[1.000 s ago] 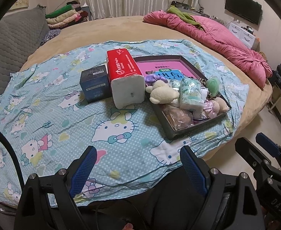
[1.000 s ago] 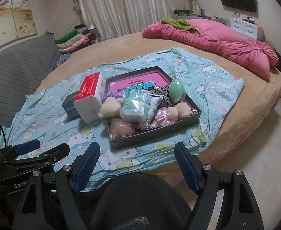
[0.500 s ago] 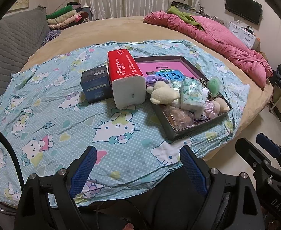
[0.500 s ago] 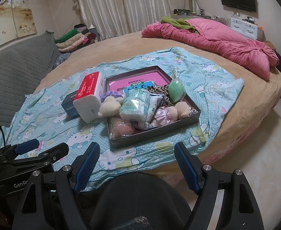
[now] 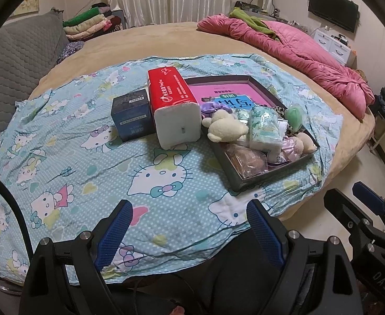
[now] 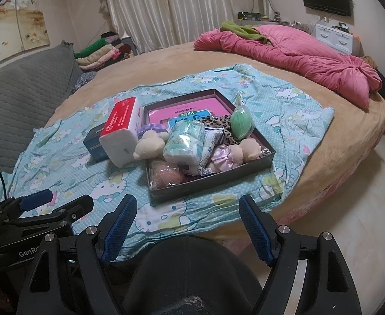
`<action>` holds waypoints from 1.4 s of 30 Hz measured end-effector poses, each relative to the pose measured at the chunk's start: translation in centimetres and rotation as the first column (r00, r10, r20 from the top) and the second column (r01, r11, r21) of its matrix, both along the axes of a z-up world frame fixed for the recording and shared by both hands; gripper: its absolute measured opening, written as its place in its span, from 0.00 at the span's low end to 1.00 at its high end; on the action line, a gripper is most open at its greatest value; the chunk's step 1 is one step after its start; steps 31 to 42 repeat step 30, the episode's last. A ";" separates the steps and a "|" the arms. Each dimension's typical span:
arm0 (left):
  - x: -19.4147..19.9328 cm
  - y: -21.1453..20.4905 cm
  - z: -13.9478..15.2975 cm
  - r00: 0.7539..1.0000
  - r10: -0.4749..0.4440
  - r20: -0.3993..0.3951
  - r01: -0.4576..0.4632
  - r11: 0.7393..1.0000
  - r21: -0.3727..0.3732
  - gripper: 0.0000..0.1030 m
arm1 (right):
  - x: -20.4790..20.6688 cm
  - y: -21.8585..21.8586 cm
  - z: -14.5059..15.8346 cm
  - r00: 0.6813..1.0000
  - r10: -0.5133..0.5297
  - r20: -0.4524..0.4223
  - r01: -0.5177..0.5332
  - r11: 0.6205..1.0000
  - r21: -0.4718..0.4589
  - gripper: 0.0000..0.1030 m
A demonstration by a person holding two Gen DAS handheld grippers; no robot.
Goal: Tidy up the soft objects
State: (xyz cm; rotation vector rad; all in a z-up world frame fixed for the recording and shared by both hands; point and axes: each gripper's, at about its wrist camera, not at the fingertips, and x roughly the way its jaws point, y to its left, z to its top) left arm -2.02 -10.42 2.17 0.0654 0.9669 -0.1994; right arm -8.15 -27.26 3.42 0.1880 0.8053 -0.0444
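Nothing moved; left hand-held gripper point(image 5: 189, 218) gapes over sheet point(image 5: 69, 157) edge.

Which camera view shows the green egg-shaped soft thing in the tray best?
The right wrist view: the green egg-shaped thing stands unobstructed against the tray's far side. In the left wrist view it looks smaller, its lower part hidden behind a tissue pack.

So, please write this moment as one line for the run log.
left hand-held gripper: open, empty | right hand-held gripper: open, empty | tray: full of soft items | tissue pack: beside tray
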 end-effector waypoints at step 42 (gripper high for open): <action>0.7 0.7 -1.6 0.999 0.020 -0.024 -0.020 1.000 -0.005 0.86 | 0.6 -0.1 -0.8 0.999 -0.025 -0.040 0.025 1.000 0.006 0.79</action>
